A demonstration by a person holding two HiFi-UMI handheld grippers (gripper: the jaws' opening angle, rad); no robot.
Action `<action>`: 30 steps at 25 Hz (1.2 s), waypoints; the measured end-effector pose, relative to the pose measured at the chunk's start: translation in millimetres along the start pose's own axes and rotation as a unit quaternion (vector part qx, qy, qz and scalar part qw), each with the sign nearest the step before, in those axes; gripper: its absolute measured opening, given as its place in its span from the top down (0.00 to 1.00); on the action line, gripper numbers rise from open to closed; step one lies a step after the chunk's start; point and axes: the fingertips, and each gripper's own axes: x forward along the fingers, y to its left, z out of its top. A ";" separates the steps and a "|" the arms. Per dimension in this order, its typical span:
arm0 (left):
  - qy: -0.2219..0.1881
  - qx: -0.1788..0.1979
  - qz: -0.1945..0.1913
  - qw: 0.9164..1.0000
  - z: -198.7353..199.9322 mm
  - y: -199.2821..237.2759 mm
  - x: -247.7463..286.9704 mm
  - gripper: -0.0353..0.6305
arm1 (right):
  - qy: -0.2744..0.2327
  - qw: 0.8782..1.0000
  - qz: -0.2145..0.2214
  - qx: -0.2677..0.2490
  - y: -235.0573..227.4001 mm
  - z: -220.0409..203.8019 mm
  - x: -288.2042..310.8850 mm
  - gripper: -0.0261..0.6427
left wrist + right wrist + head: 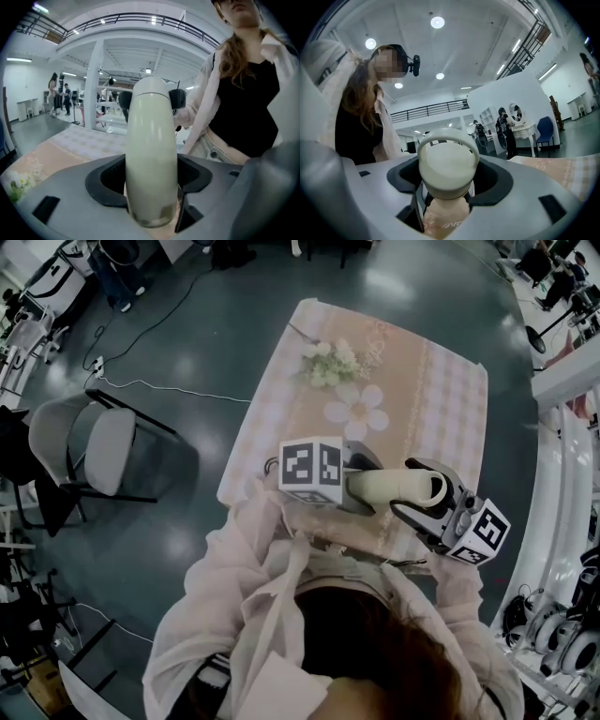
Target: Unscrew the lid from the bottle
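1. Basically, the cream bottle point(389, 487) lies on its side in mid-air, held btwn both grippers just above the near edge of the table point(236, 491), in front of the person's chest.
2. L gripper point(152, 177): jaws clamped on the bottle's body near its base, 1 dark pad pressed on each side. In the L gripper view the body runs straight away from the camera w/ the lid at the far end.
3. R gripper point(448, 178): jaws closed on the lid point(447, 161), pads tight on both flanks. The R gripper view looks at the lid end-on, and its loop handle point(447, 133) arcs over the top.
4. Head view: the 2 grippers face each other along the bottle, L on the base end, R on the lid end.
5. Lid sits on the bottle's neck; can't tell if any gap shows at the joint.
6. Table is covered by a pink-and-beige checked cloth point(450, 399) w/ a big white flower motif point(358, 411). A small bunch of white flowers point(328, 362) lies toward the far end, well apart from the bottle.
7. Person wears a pale pink jacket point(234, 587) over a black top point(243, 103).
8. Grey folding chair point(94, 451) stands on the dark floor left of the table, w/ a white cable point(169, 387) trailing on the floor near it.
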 end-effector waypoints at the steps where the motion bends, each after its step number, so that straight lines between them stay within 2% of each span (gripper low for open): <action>1: -0.005 -0.002 -0.016 1.000 0.4 -2.7 -0.3 0.47 | 0.002 1.000 0.012 -0.008 2.8 0.7 0.9 0.50; 6: -0.026 -0.009 -0.104 0.994 1.3 -21.7 -2.4 0.47 | -0.001 0.996 0.081 -0.047 23.9 4.4 5.3 0.50; 10: -0.034 -0.015 -0.201 0.979 -2.9 -46.9 -7.5 0.47 | 0.002 0.988 0.138 -0.063 49.0 6.8 16.1 0.50; 12: -0.047 -0.007 -0.218 0.975 -4.6 -51.8 -7.7 0.47 | 0.006 0.987 0.149 -0.060 52.2 4.9 20.2 0.50; 13: -0.060 0.000 -0.207 0.976 -4.3 -49.7 -7.3 0.47 | 0.005 0.988 0.144 -0.051 48.7 4.5 22.3 0.50; 15: -0.100 0.016 -0.142 0.985 -0.7 -36.9 -7.5 0.47 | -0.001 0.994 0.109 -0.030 32.7 4.2 24.6 0.48; 17: -0.138 0.008 -0.028 0.990 3.0 -12.0 -12.4 0.47 | -0.009 0.999 0.049 -0.018 10.8 4.4 24.9 0.42; 18: -0.146 -0.009 0.041 0.988 2.3 4.1 -17.0 0.47 | -0.011 1.000 0.019 -0.014 0.8 4.3 25.5 0.42; 19: -0.145 -0.028 0.111 0.983 -0.2 20.6 -22.7 0.47 | -0.012 1.000 -0.007 -0.008 -7.5 4.1 26.8 0.42; 20: -0.139 -0.044 0.177 0.973 -3.6 34.9 -28.9 0.47 | -0.014 0.999 -0.030 0.000 -14.1 4.2 28.7 0.39; 22: -0.122 -0.059 0.277 0.951 -9.0 52.4 -39.5 0.47 | -0.023 0.997 -0.071 0.019 -25.0 5.4 33.0 0.39; 24: -0.098 -0.062 0.333 0.936 -12.9 58.5 -42.8 0.47 | -0.034 0.993 -0.107 0.034 -35.8 7.1 36.3 0.43; 26: -0.066 -0.057 0.364 0.927 -16.8 59.6 -39.3 0.47 | -0.039 0.989 -0.137 0.040 -45.6 7.8 37.3 0.47; 28: -0.048 -0.051 0.374 0.925 -19.6 59.3 -35.2 0.47 | -0.040 0.987 -0.152 0.042 -51.2 7.4 36.9 0.49; 30: -0.055 -0.052 0.358 0.931 -20.2 56.4 -33.0 0.47 | -0.043 0.988 -0.141 0.041 -49.5 8.4 38.0 0.49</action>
